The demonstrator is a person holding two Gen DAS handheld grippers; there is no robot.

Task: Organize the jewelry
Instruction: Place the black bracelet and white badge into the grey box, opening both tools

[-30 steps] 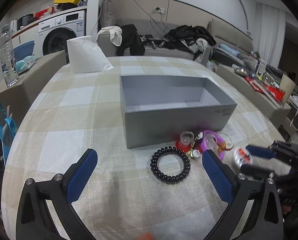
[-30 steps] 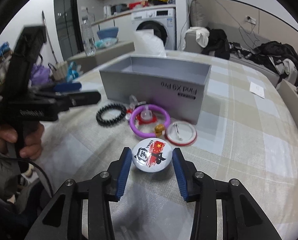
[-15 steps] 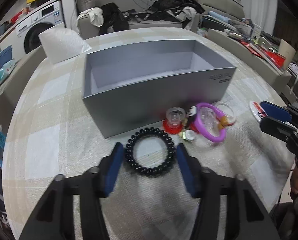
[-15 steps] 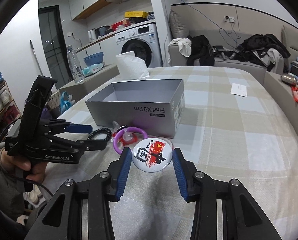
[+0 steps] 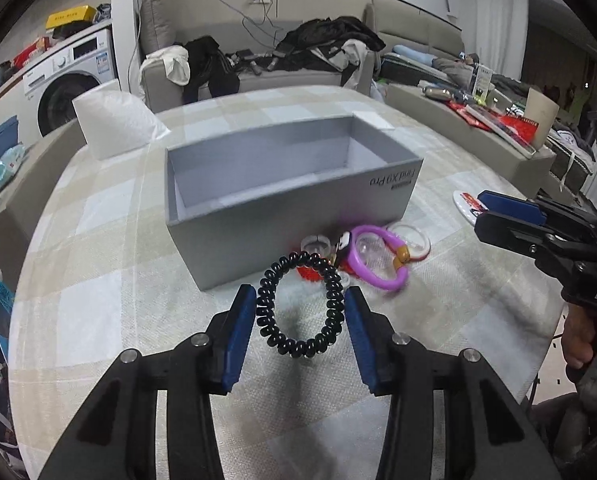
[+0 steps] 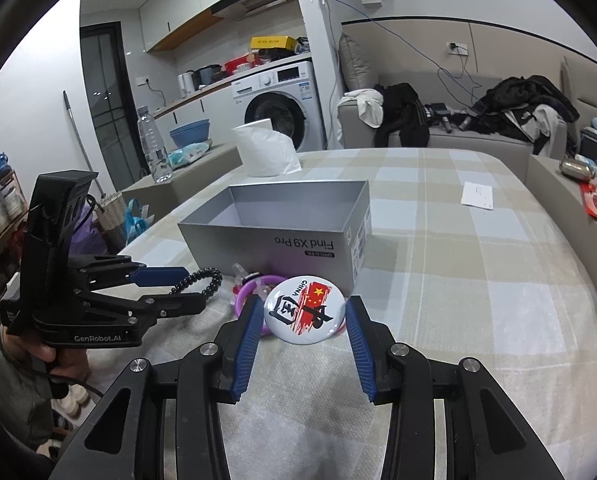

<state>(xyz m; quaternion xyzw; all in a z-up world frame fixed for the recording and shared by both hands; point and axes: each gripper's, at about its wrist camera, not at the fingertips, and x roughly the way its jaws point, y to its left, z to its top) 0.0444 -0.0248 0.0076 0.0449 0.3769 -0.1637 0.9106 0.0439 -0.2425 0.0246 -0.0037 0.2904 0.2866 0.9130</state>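
Checked cloth covers the round table (image 5: 98, 240), with a sofa and a washing machine behind it, and an open grey box (image 5: 282, 196) stands in the middle with nothing visible inside. A second ago the left gripper (image 5: 300, 312) hung wide open above a black bead bracelet (image 5: 301, 304) lying flat on the cloth; its jaws have just been closing, and now the blue pads press on both sides of the bracelet, which stands tilted up off the table. That looks like a finished pickup, leaving the carry to the box. The bracelet sits between the fingertips, just in front of the box's near wall, with a purple ring (image 5: 376, 258) and small clear trinkets beside it. The right gripper (image 6: 304, 314) stays clamped on a round badge (image 6: 304, 310), now raised clear of the cloth, also near the box.
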